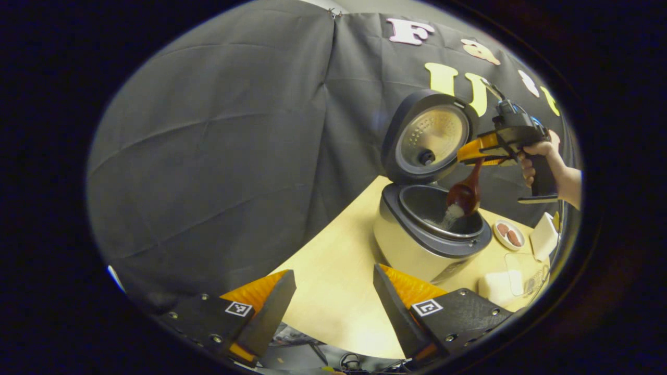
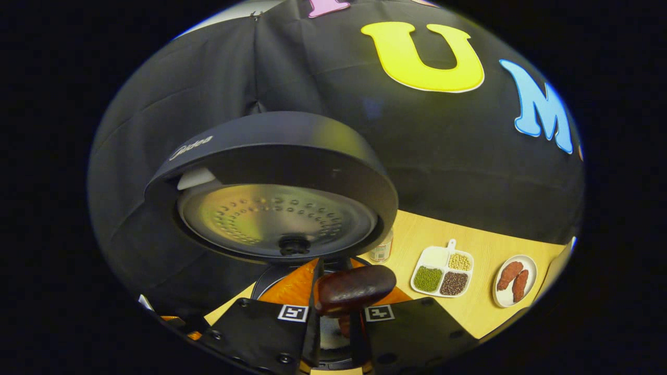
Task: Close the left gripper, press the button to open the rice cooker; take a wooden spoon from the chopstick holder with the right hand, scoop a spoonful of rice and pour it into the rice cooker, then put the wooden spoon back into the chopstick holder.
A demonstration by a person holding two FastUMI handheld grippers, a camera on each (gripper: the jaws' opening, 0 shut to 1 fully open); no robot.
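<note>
Jaws clamp wooden spoon [image 2: 354, 289]; left gripper view shows rice [image 1: 452, 213] spilling.

We see a pale wooden desk [image 2: 484, 312], rice cooker [image 1: 417, 245] on it, divided grain dish [image 2: 443, 273], small plate [image 2: 513, 281], jar [image 2: 382, 250].

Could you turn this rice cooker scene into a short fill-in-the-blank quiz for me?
1. The rice cooker has its lid ____.
2. Rice is spilling from the wooden spoon into the cooker's inner ____.
3. The right gripper is shut on the spoon's ____.
4. The left gripper has its jaws ____ and holds nothing.

Missing words: open; pot; handle; open
</note>
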